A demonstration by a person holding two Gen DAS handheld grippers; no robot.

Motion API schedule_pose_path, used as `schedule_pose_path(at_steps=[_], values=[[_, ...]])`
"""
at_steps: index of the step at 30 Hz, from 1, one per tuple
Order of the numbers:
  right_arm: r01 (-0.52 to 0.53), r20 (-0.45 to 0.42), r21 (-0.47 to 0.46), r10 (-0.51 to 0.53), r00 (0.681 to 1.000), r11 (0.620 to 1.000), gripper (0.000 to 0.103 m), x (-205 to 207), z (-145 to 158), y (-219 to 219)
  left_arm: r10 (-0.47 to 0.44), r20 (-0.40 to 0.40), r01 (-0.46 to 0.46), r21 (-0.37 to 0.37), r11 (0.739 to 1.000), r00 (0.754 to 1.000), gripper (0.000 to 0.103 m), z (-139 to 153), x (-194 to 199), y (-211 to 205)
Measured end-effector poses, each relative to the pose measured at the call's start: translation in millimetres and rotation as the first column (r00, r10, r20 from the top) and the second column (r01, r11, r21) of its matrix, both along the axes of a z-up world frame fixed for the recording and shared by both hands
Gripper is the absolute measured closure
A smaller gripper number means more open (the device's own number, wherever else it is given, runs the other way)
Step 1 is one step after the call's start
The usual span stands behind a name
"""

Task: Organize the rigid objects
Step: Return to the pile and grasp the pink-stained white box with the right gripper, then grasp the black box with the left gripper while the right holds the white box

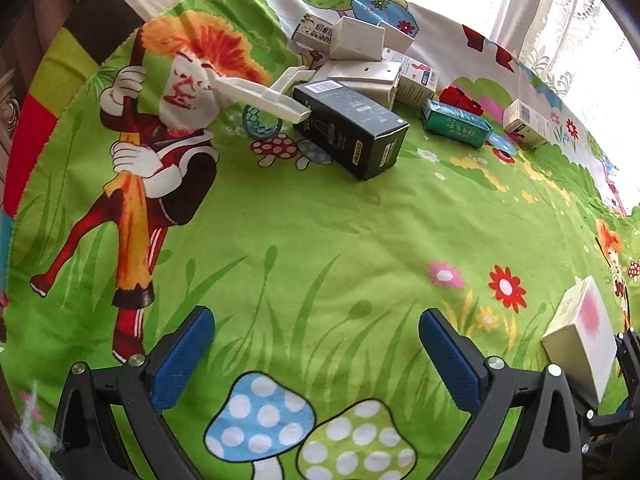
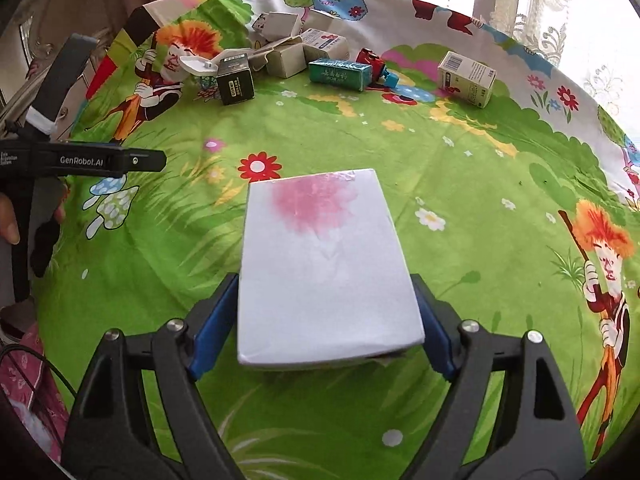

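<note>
Between the right gripper (image 2: 326, 312) pads, the white box (image 2: 320, 264) is sitting clamped by its near end; its overhang could tip it loose. The left gripper (image 1: 316, 356) is hanging open.

A home room — cartoon-printed bedsheet (image 1: 320, 220) spread out, lace curtains (image 2: 560, 20) at a bright window.

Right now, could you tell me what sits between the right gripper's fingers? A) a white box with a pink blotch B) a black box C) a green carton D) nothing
A: the white box with a pink blotch sits between the right gripper's blue fingers, which flank both its sides, while the black box and green carton lie far off on the cloth.
</note>
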State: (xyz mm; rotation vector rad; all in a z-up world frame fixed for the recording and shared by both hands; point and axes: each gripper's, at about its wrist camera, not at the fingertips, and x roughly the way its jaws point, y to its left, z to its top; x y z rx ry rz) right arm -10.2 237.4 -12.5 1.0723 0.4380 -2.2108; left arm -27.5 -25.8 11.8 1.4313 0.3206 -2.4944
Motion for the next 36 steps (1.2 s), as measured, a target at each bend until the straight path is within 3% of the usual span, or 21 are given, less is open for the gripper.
schedule_pose_path(at_steps=[1,4,7,9,10,11,12,14,18,23,26,30,33,34,35,36], values=[[0.006,-0.010,-0.014,-0.007,1.000,1.000,0.033,1,0,1,0.024,-0.013,-0.025,-0.005,1.000,1.000,0.000,2,-14,1],[0.020,-0.015,-0.017,-0.020,1.000,1.000,0.033,1,0,1,0.132,-0.044,-0.132,-0.004,0.991,0.990,0.000,5,-56,-1],[0.024,-0.009,-0.023,-0.024,1.000,0.999,0.032,-1,-1,2,0.244,-0.086,-0.245,0.006,0.970,0.966,0.000,9,-89,-10],[0.024,-0.008,-0.025,-0.025,1.000,0.999,0.032,-1,-1,2,0.291,-0.068,-0.292,-0.009,0.956,0.954,0.001,3,-108,-16],[0.025,-0.008,-0.024,-0.025,1.000,0.999,0.032,-1,-1,2,0.291,-0.047,-0.291,0.007,0.957,0.956,0.006,-2,-113,-18],[0.025,-0.007,-0.025,-0.025,1.000,0.999,0.032,-1,-1,2,0.285,-0.059,-0.287,-0.026,0.957,0.957,0.021,-2,-113,-16],[0.025,-0.007,-0.025,-0.026,1.000,0.999,0.032,-1,-1,2,0.255,-0.082,-0.259,-0.039,0.965,0.963,0.054,0,-107,-10],[0.027,-0.009,-0.024,-0.027,1.000,0.999,0.032,-1,-1,2,0.158,-0.089,-0.160,-0.022,0.987,0.983,0.063,2,-86,2],[0.031,-0.008,-0.024,-0.031,0.999,0.999,0.032,-1,-1,2,-0.070,-0.114,0.066,-0.037,0.997,0.991,0.063,5,-7,30],[0.034,-0.009,-0.021,-0.034,0.999,0.999,0.031,-1,-1,2,-0.284,-0.113,0.273,-0.102,0.957,0.952,0.062,6,61,38],[0.044,-0.001,-0.016,-0.044,0.999,0.999,0.021,-3,-2,3,-0.300,-0.109,0.287,-0.122,0.950,0.948,0.057,7,68,28],[0.060,0.006,-0.003,-0.060,0.998,0.998,0.012,-8,-3,0,-0.259,-0.107,0.245,-0.124,0.962,0.960,0.031,1,43,27],[0.080,0.003,0.003,-0.080,0.997,0.997,0.011,-9,-4,-1,-0.241,-0.109,0.230,-0.106,0.967,0.964,0.028,0,44,20],[0.080,0.000,0.002,-0.080,0.997,0.997,0.013,-9,-4,-1,-0.242,-0.111,0.231,-0.105,0.967,0.964,0.028,0,45,20],[0.079,-0.008,-0.005,-0.079,0.997,0.997,0.021,-7,-2,0,-0.246,-0.113,0.235,-0.106,0.966,0.963,0.029,0,47,20],[0.087,-0.022,-0.013,-0.088,0.996,0.996,0.035,-5,0,-1,-0.256,-0.118,0.244,-0.104,0.964,0.959,0.037,1,48,20]])
